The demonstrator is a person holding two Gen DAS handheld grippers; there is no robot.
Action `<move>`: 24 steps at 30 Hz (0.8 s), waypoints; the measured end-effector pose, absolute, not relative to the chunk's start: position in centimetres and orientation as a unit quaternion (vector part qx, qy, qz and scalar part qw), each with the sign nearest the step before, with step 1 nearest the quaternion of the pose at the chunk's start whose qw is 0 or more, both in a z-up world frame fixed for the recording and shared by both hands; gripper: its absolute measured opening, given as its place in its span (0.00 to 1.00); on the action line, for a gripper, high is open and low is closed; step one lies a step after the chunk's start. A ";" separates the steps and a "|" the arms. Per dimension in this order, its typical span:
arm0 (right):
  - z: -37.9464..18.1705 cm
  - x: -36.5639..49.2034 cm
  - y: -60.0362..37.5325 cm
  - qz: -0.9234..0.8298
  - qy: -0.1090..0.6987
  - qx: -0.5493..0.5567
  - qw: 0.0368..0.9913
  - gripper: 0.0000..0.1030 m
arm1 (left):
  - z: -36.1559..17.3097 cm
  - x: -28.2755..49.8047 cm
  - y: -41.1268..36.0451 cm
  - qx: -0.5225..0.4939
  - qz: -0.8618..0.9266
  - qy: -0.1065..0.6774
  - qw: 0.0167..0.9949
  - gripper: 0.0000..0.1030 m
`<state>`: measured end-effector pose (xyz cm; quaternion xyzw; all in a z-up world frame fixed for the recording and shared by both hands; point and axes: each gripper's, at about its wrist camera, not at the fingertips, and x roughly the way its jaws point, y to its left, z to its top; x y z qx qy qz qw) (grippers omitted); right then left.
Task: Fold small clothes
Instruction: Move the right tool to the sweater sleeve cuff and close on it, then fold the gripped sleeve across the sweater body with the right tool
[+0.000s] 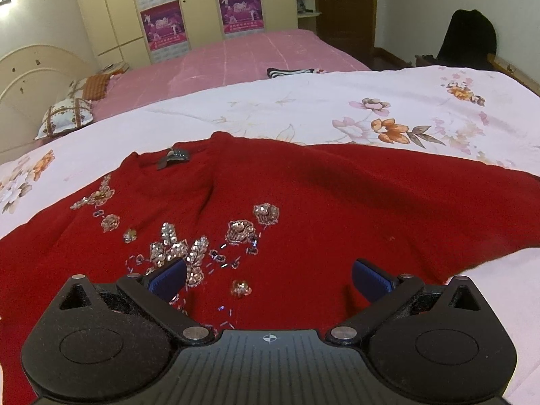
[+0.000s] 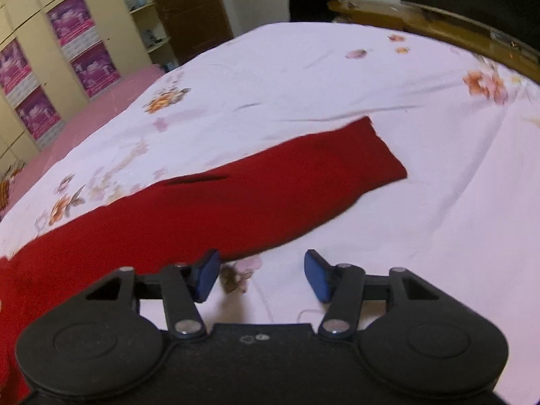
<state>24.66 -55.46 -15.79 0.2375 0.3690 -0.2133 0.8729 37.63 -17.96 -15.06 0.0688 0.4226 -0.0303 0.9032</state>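
So, left wrist view: left gripper [image 1: 270, 280] gapes wide, empty, over the beaded front of a soft, floppy red knit sweater [image 1: 303, 202] spread on the floral bedsheet [image 1: 303, 108]; right wrist view: right gripper [image 2: 261, 278] also spread, empty, beside the outstretched sleeve [image 2: 303, 175], best pinched at its cuff.

We've got both tools wide open right now, nothing pinched in either one. Our left tool [image 1: 269, 281] has its blue pads [image 1: 369, 283] spread far apart, black linkage arms splayed out to each side, and it's pointing forward and tilted down a bit. Our right tool [image 2: 262, 276] is in the same shape: blue fingertips [image 2: 206, 275] parted with a clear gap between them, linkages fanned out, angled forward and down. Both bodies fill the bottom of their wrist views. We can't see our hands or arms behind them.
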 end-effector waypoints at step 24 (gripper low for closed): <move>-10.5 29.6 -47.4 -0.107 0.267 0.152 0.946 0.06 | -13.5 38.6 -9.5 -0.017 -0.008 0.427 0.904 1.00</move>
